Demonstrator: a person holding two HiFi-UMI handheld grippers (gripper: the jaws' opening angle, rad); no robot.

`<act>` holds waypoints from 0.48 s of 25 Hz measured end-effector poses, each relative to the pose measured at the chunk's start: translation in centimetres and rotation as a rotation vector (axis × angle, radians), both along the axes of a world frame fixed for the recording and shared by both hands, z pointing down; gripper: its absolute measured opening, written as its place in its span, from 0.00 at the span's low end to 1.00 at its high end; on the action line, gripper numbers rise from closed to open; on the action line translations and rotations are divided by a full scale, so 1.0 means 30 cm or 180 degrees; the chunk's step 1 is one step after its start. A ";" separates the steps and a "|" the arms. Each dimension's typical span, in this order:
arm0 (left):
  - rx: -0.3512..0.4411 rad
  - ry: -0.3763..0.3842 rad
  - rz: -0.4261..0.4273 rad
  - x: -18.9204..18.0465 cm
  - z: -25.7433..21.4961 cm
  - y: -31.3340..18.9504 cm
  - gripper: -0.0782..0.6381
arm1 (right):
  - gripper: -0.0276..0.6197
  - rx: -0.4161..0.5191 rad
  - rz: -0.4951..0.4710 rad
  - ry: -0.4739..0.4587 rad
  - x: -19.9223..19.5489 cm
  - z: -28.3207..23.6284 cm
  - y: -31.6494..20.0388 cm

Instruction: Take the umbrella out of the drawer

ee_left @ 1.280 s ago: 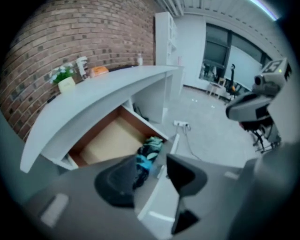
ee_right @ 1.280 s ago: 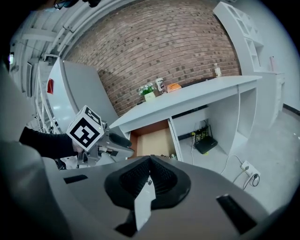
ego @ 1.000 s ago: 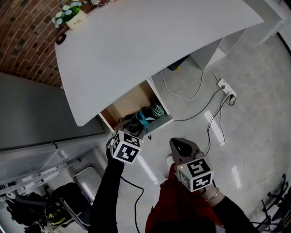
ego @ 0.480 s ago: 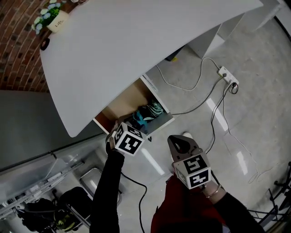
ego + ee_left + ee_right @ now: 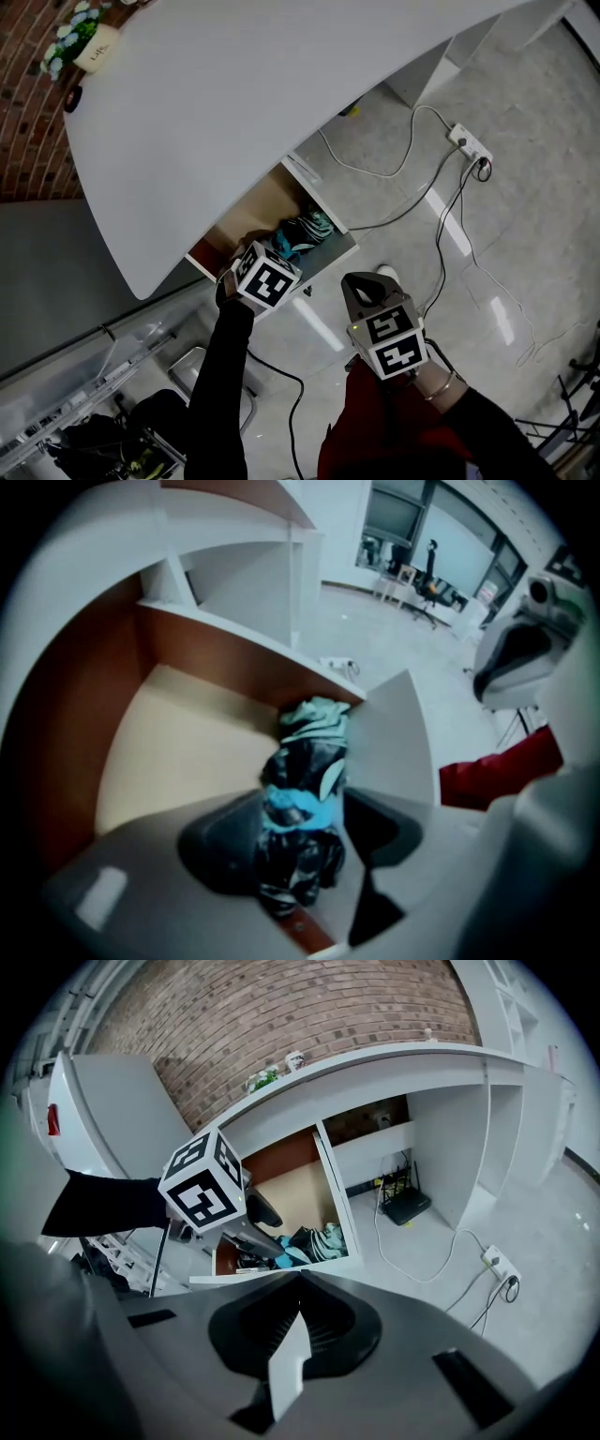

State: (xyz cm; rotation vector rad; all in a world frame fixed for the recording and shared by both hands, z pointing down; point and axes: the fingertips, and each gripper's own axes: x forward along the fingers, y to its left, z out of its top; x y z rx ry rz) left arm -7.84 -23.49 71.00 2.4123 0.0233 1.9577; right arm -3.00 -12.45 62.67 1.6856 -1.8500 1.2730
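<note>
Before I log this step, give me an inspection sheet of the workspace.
Surface: white desk top above the drawer.
Job's things: folded umbrella lying in the open drawer.
Clutter: flower pot at the desk's far corner.
Grippers: left gripper above the drawer, fingers have just been opening, apart either side of the umbrella; right gripper shut, empty, off to the side.
Cables: power strip and cords on the floor.
Surroundings: brick wall.
</note>
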 end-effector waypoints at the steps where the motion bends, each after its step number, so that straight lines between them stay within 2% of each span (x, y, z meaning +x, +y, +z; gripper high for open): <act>1: -0.0017 -0.0030 0.0029 0.000 0.011 0.000 0.49 | 0.04 -0.0023 -0.0011 -0.0005 0.000 0.007 -0.004; 8: -0.0168 -0.0160 0.0085 0.000 0.094 -0.011 0.53 | 0.04 -0.0120 -0.0080 -0.0064 -0.005 0.041 -0.025; 12: -0.0263 -0.0386 0.0224 -0.028 0.135 -0.003 0.54 | 0.04 -0.0153 -0.0093 -0.0092 -0.005 0.056 -0.028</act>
